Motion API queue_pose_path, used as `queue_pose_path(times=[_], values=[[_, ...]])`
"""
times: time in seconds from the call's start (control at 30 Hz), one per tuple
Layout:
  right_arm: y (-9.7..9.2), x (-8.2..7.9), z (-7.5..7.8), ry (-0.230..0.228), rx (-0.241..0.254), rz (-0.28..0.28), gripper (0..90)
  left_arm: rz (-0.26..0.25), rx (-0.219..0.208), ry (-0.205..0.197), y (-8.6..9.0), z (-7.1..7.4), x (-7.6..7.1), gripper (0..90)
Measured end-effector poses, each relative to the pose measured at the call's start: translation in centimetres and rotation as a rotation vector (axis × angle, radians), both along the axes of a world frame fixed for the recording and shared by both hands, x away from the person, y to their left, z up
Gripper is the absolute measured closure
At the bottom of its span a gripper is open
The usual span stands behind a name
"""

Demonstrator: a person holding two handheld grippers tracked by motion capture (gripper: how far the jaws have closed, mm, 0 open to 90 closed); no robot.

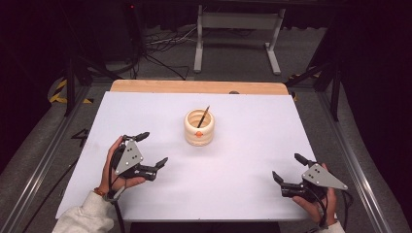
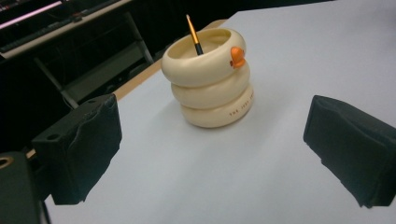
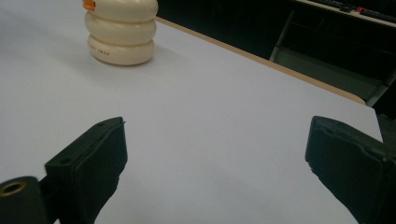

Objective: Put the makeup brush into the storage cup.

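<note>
Both grippers rest near the table's front edge, left gripper by the front-left corner and right gripper by the front-right corner, each with jaws spread wide and holding nothing. Cream ringed pot stands mid-table, toward the back edge, well apart from both, with a pencil leaning inside.

cream ringed holder | upright, mid-table | pencil inside (leaning)

Small illegible lettering on the cream holder
</note>
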State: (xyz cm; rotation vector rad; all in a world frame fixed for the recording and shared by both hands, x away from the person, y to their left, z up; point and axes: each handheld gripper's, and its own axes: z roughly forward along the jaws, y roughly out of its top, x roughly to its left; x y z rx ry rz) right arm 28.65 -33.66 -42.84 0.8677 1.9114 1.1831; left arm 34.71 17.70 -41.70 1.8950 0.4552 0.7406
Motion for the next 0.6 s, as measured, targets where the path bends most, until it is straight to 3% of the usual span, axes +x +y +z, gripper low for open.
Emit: queue_pose_path(times=[0.6], values=[[1.3,-0.3,-0.3,-0.001,-0.052,0.032,5.9,0.015,0.017,0.067,1.6,-2.1,-1.0,5.1]])
